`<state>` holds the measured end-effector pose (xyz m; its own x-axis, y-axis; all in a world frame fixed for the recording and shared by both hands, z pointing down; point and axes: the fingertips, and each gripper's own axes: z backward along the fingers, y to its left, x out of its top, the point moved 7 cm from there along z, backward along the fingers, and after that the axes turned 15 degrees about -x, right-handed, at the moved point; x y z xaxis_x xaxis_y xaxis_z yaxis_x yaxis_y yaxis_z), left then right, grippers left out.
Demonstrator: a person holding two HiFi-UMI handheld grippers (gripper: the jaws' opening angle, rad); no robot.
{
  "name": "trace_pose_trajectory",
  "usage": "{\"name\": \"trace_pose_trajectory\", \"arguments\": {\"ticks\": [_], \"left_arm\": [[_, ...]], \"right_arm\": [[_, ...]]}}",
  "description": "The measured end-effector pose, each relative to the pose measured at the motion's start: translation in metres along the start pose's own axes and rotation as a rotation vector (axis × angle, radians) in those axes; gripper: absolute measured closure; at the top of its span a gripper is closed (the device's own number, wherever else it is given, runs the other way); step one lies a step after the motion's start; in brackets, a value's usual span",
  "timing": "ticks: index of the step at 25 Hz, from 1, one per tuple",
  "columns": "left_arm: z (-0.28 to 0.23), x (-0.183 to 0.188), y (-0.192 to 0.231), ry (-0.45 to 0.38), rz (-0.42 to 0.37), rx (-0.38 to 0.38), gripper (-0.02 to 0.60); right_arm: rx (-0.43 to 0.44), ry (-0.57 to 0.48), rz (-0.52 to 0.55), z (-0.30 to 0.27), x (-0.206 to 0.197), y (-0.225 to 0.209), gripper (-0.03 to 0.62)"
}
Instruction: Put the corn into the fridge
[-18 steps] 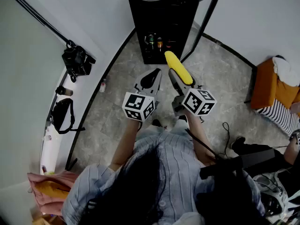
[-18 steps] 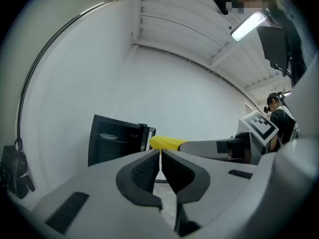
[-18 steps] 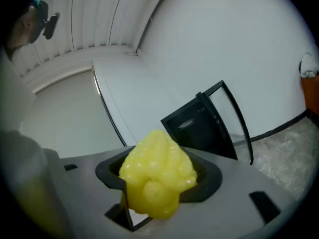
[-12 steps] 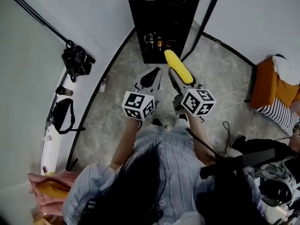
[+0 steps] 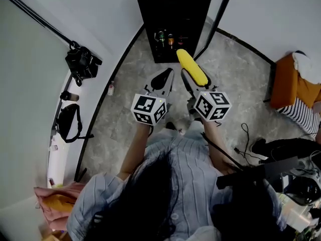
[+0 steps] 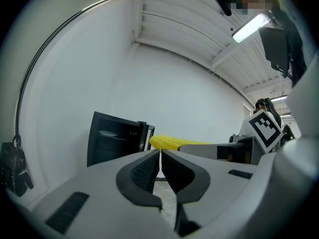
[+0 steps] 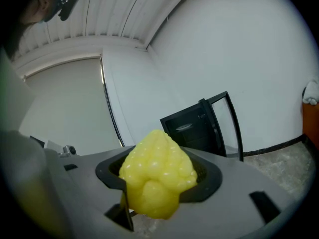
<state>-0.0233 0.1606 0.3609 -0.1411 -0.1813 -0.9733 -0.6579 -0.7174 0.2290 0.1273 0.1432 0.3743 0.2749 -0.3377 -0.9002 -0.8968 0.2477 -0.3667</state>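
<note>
A yellow ear of corn [image 5: 191, 67] is clamped lengthwise in my right gripper [image 5: 193, 78], its tip pointing at the fridge; in the right gripper view the corn [image 7: 157, 173] fills the space between the jaws. The small black fridge [image 5: 173, 19] stands against the far wall with its glass door [image 5: 220, 9] swung open to the right; bottles [image 5: 168, 39] show on a low shelf. My left gripper [image 5: 164, 78] is held level beside the right one, jaws shut with nothing between them [image 6: 160, 166]. The fridge [image 6: 117, 138] also shows in the left gripper view.
A black camera bag [image 5: 81, 63] and a second dark bag [image 5: 66, 123] lie along the left wall. An orange seat with cloth [image 5: 293, 87] stands at the right. Cables and dark gear [image 5: 271, 154] lie on the floor at the lower right.
Both grippers and the corn have shifted slightly nearer to the fridge, which sits a little higher in the head view. The grip on the corn is unchanged.
</note>
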Motion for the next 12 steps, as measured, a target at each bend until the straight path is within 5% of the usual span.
{"name": "trace_pose_trajectory", "arguments": {"ticks": [12], "left_arm": [[0.015, -0.011, 0.000, 0.013, 0.012, -0.015, 0.561]], "right_arm": [[-0.041, 0.010, 0.023, 0.017, -0.019, 0.003, 0.336]]}}
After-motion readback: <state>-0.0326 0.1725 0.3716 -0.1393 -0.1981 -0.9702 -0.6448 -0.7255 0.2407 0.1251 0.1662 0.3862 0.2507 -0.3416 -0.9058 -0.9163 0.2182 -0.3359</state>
